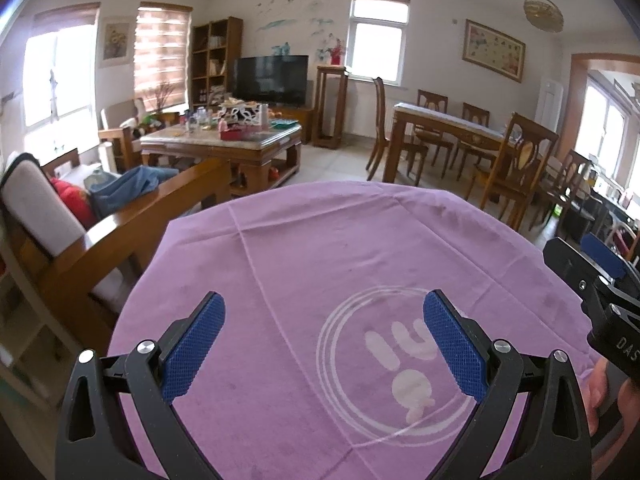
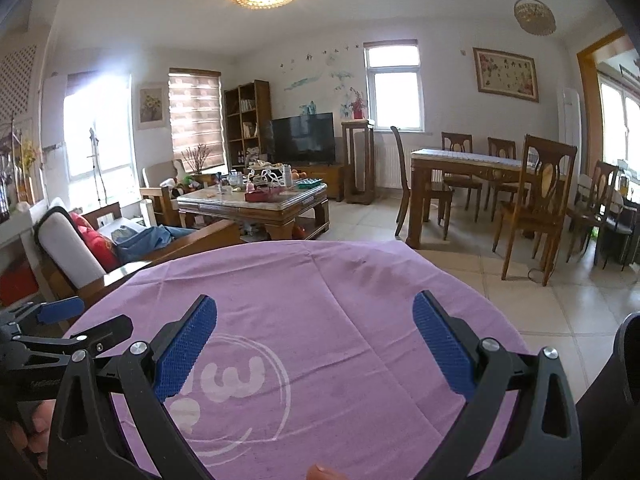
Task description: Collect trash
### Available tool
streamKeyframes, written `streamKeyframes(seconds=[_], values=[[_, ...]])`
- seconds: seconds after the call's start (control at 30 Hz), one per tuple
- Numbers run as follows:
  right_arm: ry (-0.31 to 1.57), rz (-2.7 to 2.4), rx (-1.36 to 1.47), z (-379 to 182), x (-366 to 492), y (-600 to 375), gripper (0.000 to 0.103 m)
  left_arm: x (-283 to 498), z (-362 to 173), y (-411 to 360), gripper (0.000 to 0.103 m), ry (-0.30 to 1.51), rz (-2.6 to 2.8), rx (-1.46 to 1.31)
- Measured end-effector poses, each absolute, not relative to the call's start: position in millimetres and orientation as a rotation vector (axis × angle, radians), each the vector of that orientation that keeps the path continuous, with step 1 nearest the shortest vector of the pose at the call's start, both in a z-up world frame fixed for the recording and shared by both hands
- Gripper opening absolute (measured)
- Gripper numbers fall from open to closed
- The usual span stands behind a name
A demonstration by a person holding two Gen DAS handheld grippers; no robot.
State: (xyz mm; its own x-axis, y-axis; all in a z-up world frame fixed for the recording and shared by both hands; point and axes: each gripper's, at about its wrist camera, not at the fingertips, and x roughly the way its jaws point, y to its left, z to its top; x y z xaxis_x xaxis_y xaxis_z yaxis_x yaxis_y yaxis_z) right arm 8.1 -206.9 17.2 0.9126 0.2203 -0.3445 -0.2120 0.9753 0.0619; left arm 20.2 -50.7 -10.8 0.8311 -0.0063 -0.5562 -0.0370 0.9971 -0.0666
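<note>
My left gripper (image 1: 324,308) is open and empty, held low over a table covered in a purple cloth (image 1: 320,248) with a white circular logo (image 1: 400,364). My right gripper (image 2: 316,308) is also open and empty over the same purple cloth (image 2: 320,280). The right gripper's body shows at the right edge of the left wrist view (image 1: 600,300). The left gripper's body shows at the left edge of the right wrist view (image 2: 52,332). No trash is visible on the cloth in either view.
A wooden sofa (image 1: 80,232) with a red cushion stands to the left. A cluttered coffee table (image 1: 224,136) stands beyond. A dining table (image 1: 452,128) with chairs (image 2: 536,200) stands to the right. A TV (image 1: 272,76) is against the far wall.
</note>
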Motion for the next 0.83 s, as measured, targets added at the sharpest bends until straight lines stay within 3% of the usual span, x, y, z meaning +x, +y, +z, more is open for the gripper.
streamKeyframes(seconds=[0.83], values=[[0.356, 0.222, 0.018, 17.5, 7.4, -199.8, 0.098, 20.1, -12.0, -48.0, 0.098, 0.573, 0.032, -0.094]])
